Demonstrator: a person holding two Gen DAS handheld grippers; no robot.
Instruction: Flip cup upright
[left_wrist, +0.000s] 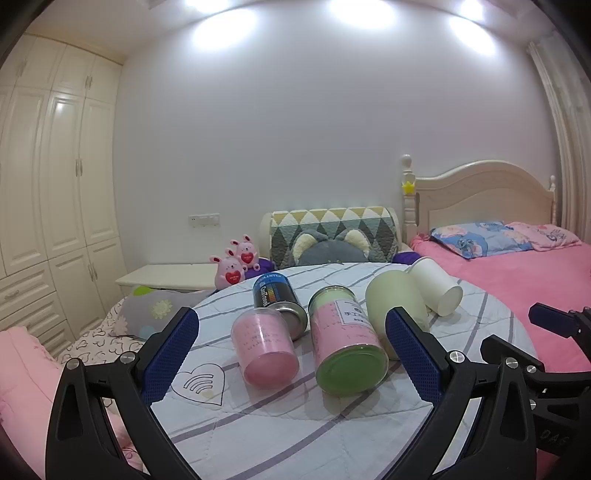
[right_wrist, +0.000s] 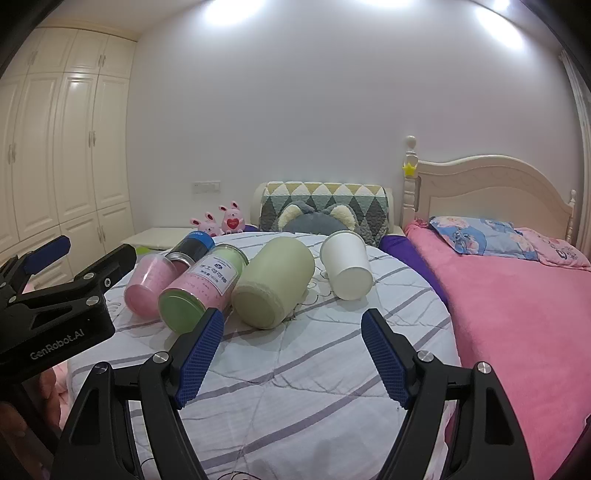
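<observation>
White paper cup (right_wrist: 347, 264) on its side on white quilted cover with grey stripes (right_wrist: 295, 369), base toward cameras, open mouth toward far wall, rightmost in a row of toppled containers; same cup in left wrist view (left_wrist: 437, 286) at far right of the group, behind and just beside pale green frosted cylindrical jar (left_wrist: 397, 308). In right wrist view pale green jar (right_wrist: 275, 282) lying down just left of cup, small gap between them, cannot tell if touching. Further left, clear jar with pink and green filling and white label (right_wrist: 201, 286), lying with green end forward, against pale green jar. Left of that, small clear pink-filled cup (right_wrist: 149, 284), also on its side, and dark spray can with blue cap (right_wrist: 194, 245) lying behind it. Right gripper (right_wrist: 293, 363) spread wide, blue textured pads (right_wrist: 197, 354) clear of everything, low over cover, near side of pale green jar and cup, holding nothing. Left gripper (left_wrist: 291, 360) also spread wide, empty, pink cup and labelled jar between its fingers in view but not pinched; seen from right wrist view at left edge (right_wrist: 59, 291), black body, fingertips apart. Pink blanket bed (right_wrist: 517, 314) to right, cream headboard (right_wrist: 491, 184) behind, pink plush rabbits (right_wrist: 221, 221) near far wall, cream wardrobe (right_wrist: 62, 147) at left
</observation>
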